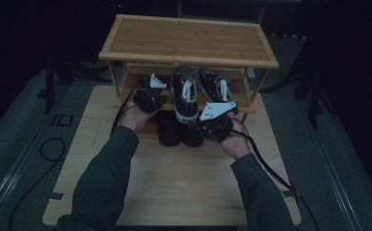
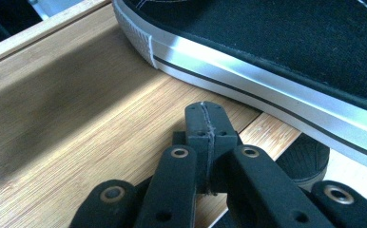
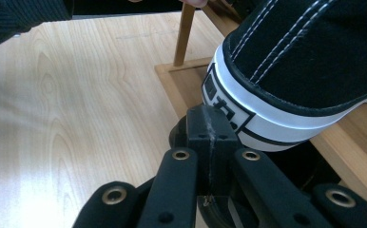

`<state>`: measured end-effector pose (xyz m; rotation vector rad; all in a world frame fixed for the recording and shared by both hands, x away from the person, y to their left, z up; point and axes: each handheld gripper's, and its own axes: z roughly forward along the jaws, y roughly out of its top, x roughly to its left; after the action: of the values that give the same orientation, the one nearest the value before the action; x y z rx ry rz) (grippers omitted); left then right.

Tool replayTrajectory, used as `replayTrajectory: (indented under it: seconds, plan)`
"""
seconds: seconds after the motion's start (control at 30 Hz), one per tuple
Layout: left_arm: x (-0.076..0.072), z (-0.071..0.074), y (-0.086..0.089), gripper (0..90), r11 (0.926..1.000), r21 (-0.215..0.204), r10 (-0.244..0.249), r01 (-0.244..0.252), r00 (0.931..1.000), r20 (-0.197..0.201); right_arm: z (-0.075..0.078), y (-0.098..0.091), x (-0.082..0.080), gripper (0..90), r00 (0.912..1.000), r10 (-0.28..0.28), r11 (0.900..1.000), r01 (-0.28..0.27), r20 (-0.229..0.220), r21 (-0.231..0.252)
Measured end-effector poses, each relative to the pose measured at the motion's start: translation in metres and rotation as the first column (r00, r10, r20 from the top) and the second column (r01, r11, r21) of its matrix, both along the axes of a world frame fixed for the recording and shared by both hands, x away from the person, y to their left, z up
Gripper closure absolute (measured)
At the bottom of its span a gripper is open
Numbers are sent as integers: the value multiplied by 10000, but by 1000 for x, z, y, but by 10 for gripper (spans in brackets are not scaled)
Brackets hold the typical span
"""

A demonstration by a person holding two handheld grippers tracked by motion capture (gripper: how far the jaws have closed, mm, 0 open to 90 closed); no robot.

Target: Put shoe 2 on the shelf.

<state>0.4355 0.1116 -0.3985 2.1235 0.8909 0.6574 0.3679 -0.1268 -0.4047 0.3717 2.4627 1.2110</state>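
A black sneaker with a white sole lies on the middle shelf of a wooden shoe rack, its heel sticking out over the shelf's front edge. Beside it on the right is its mate. My left gripper is just left of the first sneaker, over the shelf board. Its jaws are shut and empty, with the sneaker's white sole a little ahead. My right gripper is at that sneaker's heel, shut with nothing between the jaws. Its tips are close against the heel's white rubber.
Two dark shoes stand under the shelf on the light wooden table; the toe of one shows below the shelf edge. A rack leg rises near the right gripper. Cables trail off both sides of the table.
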Motion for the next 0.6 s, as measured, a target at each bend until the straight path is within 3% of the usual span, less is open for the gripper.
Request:
replayTrajectory:
  seconds: [0.6]
  plan:
    - [0, -1, 0, 900, 10000, -85, 18, -18, 10000, 2, 4, 22, 5, 900, 9987, -74, 9973, 111, 514, -729]
